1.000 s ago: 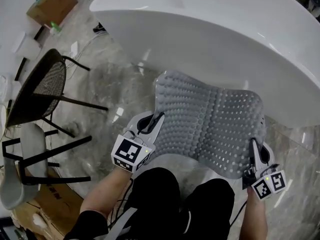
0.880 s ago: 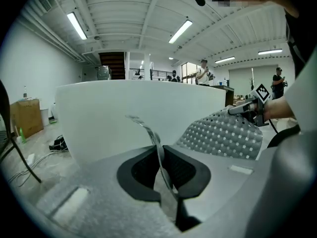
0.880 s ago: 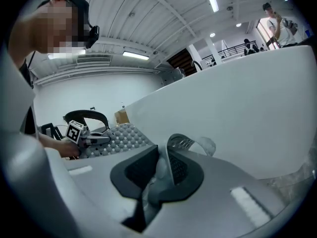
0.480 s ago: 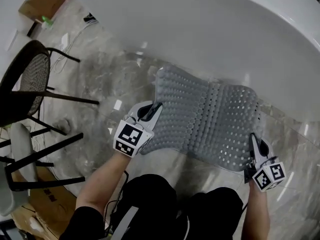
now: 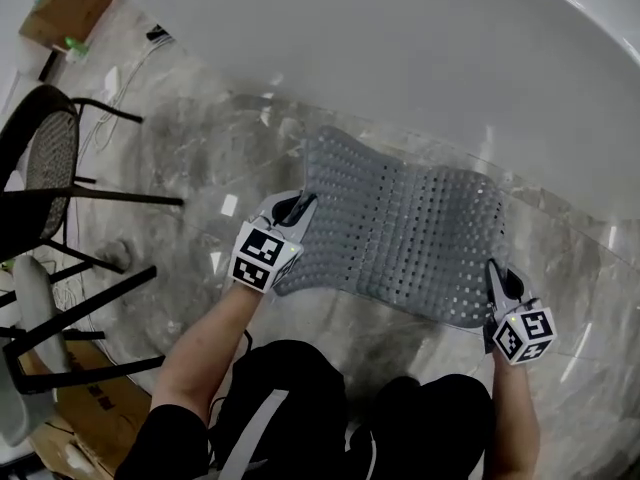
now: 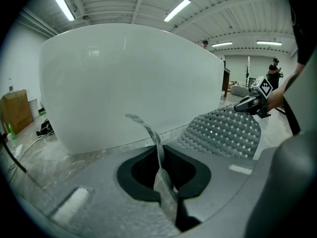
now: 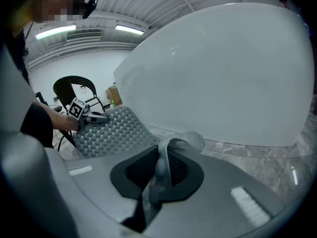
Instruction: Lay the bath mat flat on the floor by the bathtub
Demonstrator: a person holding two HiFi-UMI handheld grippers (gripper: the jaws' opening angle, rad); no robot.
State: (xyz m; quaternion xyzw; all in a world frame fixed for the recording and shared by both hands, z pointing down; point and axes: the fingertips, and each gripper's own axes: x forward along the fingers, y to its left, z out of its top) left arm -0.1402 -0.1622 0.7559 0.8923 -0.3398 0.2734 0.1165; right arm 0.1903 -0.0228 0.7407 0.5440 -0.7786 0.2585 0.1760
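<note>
Chair far left on marble floor. Next, left gripper: fingers pinch near-left corner of bath mat. Mat spread between both grippers, bumps up, just beside white bathtub; contact with floor unclear. Then right gripper: fingers pinch near-right corner.

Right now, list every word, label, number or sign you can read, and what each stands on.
No text can be read.
Left claw: its cube bears only a black-and-white square pattern, no letters.
Right claw: the same.
Cardboard box at lower left: dark print, too blurred to read.
Bath mat, bathtub: no print.
</note>
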